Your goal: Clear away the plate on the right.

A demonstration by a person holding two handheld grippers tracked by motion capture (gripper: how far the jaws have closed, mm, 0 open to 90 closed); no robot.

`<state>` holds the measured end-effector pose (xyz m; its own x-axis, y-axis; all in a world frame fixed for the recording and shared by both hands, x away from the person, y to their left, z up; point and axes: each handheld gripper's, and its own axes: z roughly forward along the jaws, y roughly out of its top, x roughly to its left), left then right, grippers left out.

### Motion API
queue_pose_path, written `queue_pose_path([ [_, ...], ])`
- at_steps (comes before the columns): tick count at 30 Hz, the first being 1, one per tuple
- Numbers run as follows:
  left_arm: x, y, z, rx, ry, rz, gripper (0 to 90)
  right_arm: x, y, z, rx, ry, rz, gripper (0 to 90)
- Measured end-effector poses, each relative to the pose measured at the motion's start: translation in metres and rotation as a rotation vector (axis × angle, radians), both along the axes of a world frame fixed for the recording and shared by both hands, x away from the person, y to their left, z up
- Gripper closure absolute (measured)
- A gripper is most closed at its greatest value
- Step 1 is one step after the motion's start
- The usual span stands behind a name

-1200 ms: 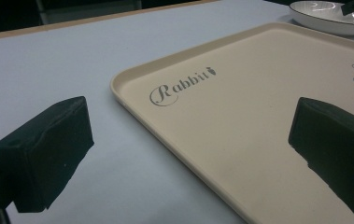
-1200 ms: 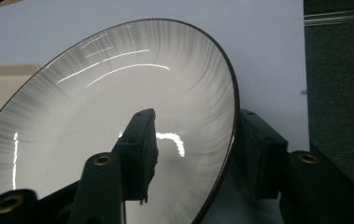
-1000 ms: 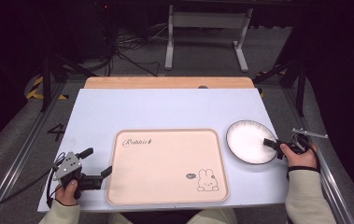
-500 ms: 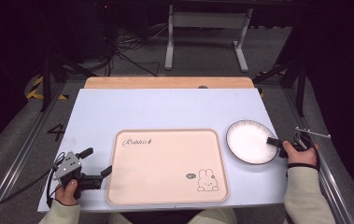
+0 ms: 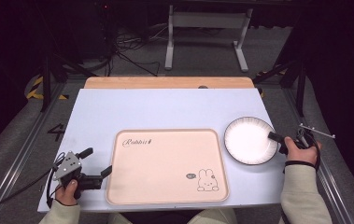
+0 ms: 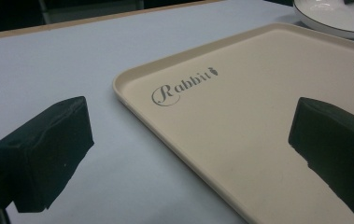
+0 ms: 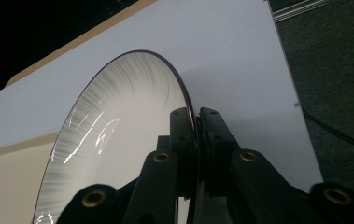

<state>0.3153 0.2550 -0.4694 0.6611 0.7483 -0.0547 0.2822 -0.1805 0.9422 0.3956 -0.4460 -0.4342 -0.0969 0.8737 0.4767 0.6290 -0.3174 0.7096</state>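
Right hand-held gripper, jaws just closed and clamped on the right rim of the white plate, one jaw above the rim and one below. Plate flat on the pale table, just right of the beige rabbit tray and close to its edge. Left hand-held gripper at the tray's left edge near the table's front corner, jaws wide apart, nothing between them.
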Motion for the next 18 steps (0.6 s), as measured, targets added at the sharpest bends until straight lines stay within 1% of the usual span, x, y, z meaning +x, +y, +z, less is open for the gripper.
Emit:
queue_pose_path([
  [2, 0.0, 0.0, 0.0, 0.001, -0.002, -0.001, 0.3, 0.0, 0.0, 0.002, 0.022, 0.0, -0.006, 85.1],
  [5, 0.0, 0.0, 0.0, 0.001, -0.002, 0.0, 0.3, -0.002, 0.0, 0.004, 0.022, -0.002, -0.01, 84.8],
  [6, 0.0, 0.0, 0.0, 0.001, -0.002, 0.0, 0.3, -0.003, 0.0, 0.006, 0.012, -0.009, -0.012, 84.8],
  [8, 0.0, 0.0, 0.0, 0.001, -0.001, 0.001, 0.3, -0.005, 0.0, 0.009, 0.014, -0.016, -0.011, 84.8],
  [13, 0.0, 0.0, 0.0, 0.001, -0.001, 0.001, 0.3, -0.011, 0.0, 0.017, 0.035, -0.04, -0.006, 84.7],
  [15, 0.0, 0.0, 0.0, 0.0, 0.0, 0.001, 0.3, -0.012, 0.0, 0.021, 0.039, -0.055, -0.002, 84.7],
  [18, 0.0, 0.0, 0.0, -0.001, 0.0, 0.001, 0.3, -0.015, 0.002, 0.025, 0.041, -0.063, -0.003, 84.7],
])
